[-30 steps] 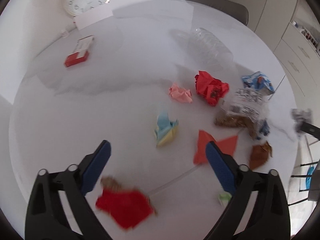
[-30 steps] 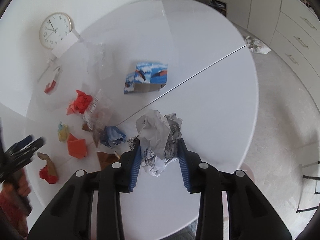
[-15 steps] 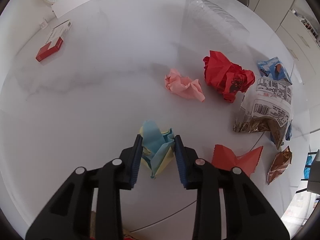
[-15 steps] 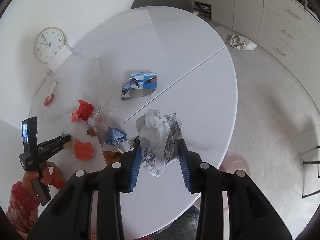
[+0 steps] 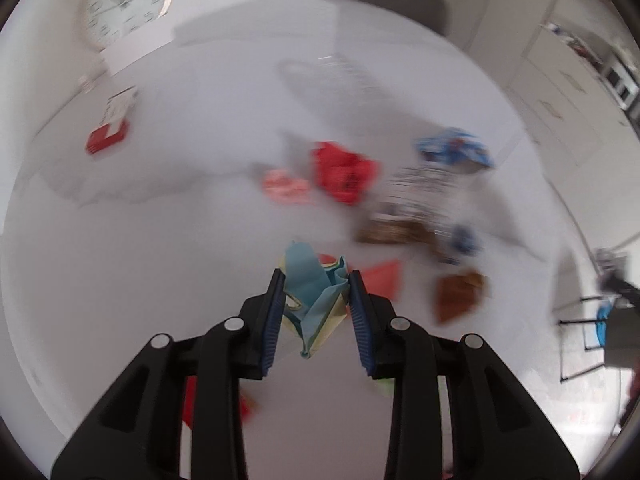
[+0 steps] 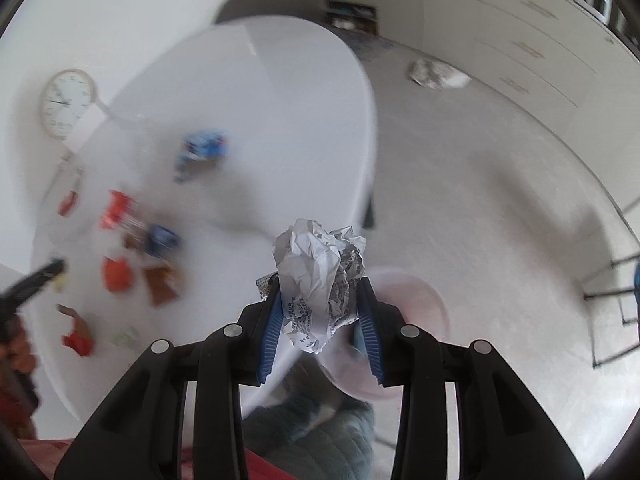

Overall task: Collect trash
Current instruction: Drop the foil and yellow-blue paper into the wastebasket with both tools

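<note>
My left gripper (image 5: 316, 280) is shut on a crumpled blue and yellow paper (image 5: 314, 300), lifted above the white round table (image 5: 160, 240). My right gripper (image 6: 320, 284) is shut on a grey newspaper ball (image 6: 320, 276), past the table's edge (image 6: 370, 152) and above a pale pink bin (image 6: 416, 300) on the floor. Other trash lies blurred on the table: a red paper ball (image 5: 344, 172), a pink ball (image 5: 286, 186), a clear snack bag (image 5: 408, 208), an orange paper (image 5: 382, 276), a brown wrapper (image 5: 458, 294) and a blue carton (image 5: 454, 150).
A clock (image 5: 126, 0) and a red and white box (image 5: 112, 128) sit at the table's far left. A clear plastic bottle (image 5: 332, 76) lies toward the back. A grey chair (image 5: 388, 4) stands behind the table. A padded seat (image 6: 312, 420) sits below my right gripper.
My left gripper closed on the blue and yellow paper and lifted it off the table. My right gripper carried the newspaper ball sideways off the table, over the pink bin.
</note>
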### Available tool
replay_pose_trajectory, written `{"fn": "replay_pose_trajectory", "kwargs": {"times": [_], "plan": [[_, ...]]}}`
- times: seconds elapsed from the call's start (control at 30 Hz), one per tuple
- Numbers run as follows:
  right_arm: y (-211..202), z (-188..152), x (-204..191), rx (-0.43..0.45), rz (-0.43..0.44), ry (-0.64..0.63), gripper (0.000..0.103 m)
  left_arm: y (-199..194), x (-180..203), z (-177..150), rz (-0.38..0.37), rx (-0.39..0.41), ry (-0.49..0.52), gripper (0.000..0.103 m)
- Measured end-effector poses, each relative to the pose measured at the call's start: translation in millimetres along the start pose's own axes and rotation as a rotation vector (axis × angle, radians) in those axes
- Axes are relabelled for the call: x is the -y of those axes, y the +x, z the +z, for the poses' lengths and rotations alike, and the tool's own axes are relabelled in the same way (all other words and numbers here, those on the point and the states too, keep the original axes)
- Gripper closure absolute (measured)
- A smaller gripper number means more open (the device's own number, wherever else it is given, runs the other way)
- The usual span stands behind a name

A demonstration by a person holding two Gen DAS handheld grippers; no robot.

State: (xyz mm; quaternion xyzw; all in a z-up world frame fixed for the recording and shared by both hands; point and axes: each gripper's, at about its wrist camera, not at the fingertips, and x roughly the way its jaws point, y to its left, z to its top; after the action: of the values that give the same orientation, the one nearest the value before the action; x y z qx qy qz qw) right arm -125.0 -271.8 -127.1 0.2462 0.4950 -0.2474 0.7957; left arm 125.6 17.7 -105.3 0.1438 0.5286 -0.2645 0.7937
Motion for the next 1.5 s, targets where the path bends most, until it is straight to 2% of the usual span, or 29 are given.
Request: {"fn": "replay_pose_trajectory", "kwargs": {"times": [0.2, 0.27, 0.3, 0.33, 0.53, 1.0, 1.03, 1.1, 1.17, 1.23, 1.5], "plan": [[43.8, -39.3, 54.8, -0.111, -0.002, 0.1, 0.065, -29.1, 83.9, -10.5, -0.122, 0.019, 0.122, 0.071], [57.3, -50.3, 67.1, -0.145, 0.006, 0.127, 0.053, -33.3, 117.6, -15.1, -0.153, 0.019, 0.184, 0.071], [60.9, -54.0, 72.4, -0.154, 0.005, 0.139, 0.037, -34.4, 130.5, -17.5, -0.162, 0.018, 0.212, 0.071], [60.8, -56.0, 76.1, -0.152, 0.0, 0.147, 0.027, -35.0, 139.9, -18.9, -0.167, 0.018, 0.235, 0.071], [39.5, -56.2, 98.4, -0.094, -0.04, 0.165, 0.011, -35.2, 201.8, -34.8, -0.21, -0.007, 0.365, 0.071], [-1.8, -59.7, 160.4, -0.029, -0.105, 0.243, 0.007, -11.9, 313.6, -56.9, -0.318, -0.095, 0.557, 0.071], [-4.2, -60.2, 164.8, -0.025, -0.107, 0.251, 0.006, -10.7, 318.5, -58.2, -0.319, -0.099, 0.562, 0.069], [-6.8, -61.2, 170.7, -0.02, -0.109, 0.263, 0.006, -9.5, 326.5, -59.8, -0.325, -0.107, 0.569, 0.053], [-8.7, -62.8, 176.7, -0.017, -0.111, 0.274, 0.006, -12.6, 330.9, -60.3, -0.321, -0.085, 0.569, 0.023], [-9.3, -63.2, 180.8, -0.014, -0.106, 0.285, 0.006, -18.3, 332.4, -60.1, -0.316, -0.054, 0.572, 0.01], [-10.5, -60.7, 184.8, -0.012, -0.098, 0.288, 0.005, -29.1, 320.4, -54.2, -0.296, -0.028, 0.52, 0.008]]}}
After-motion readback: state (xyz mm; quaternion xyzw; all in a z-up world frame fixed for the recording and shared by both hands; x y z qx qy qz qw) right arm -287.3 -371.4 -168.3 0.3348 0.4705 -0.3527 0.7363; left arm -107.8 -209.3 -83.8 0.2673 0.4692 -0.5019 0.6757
